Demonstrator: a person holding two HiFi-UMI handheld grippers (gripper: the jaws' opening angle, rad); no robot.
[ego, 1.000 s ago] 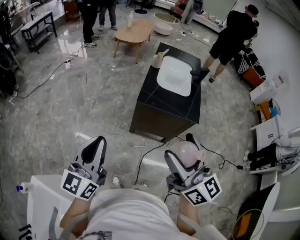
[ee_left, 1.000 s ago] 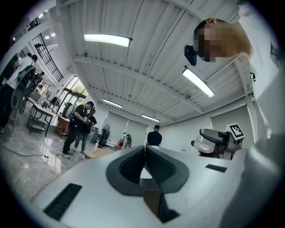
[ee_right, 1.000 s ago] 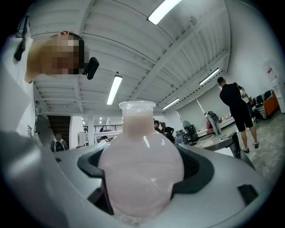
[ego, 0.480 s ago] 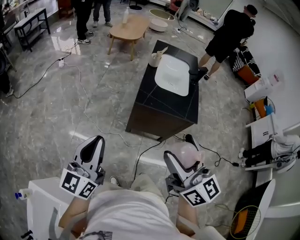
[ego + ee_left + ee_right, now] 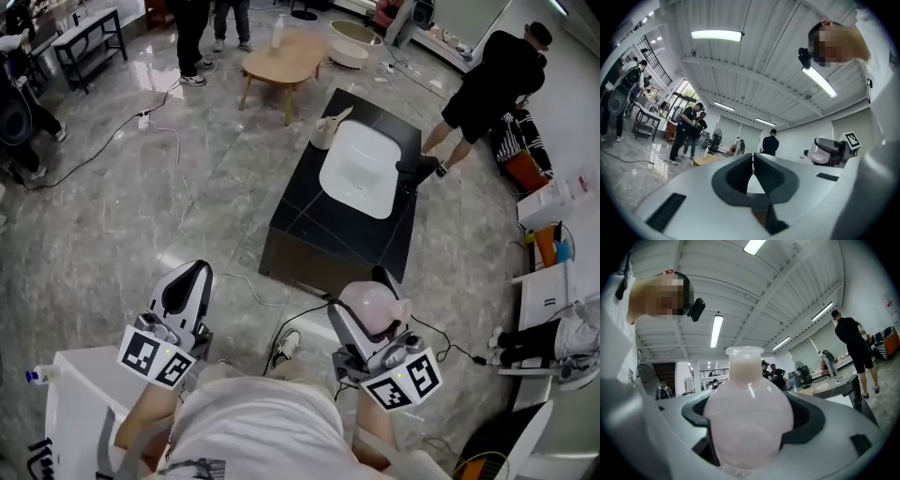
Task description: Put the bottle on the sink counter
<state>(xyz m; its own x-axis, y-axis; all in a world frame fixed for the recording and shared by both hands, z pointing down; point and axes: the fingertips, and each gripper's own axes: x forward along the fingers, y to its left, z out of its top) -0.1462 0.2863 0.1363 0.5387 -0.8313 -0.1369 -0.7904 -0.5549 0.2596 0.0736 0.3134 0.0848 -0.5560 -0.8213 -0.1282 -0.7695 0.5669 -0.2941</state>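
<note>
Head view: right gripper [image 5: 366,302] clasps bottle [image 5: 374,310].

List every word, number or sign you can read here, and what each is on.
No legible text anywhere.
On the left gripper and right gripper: square black-and-white markers, patterns only, no letters.
On the bottle: no label shows.
On the white surface at lower left: dark print, cut off, unreadable.
</note>
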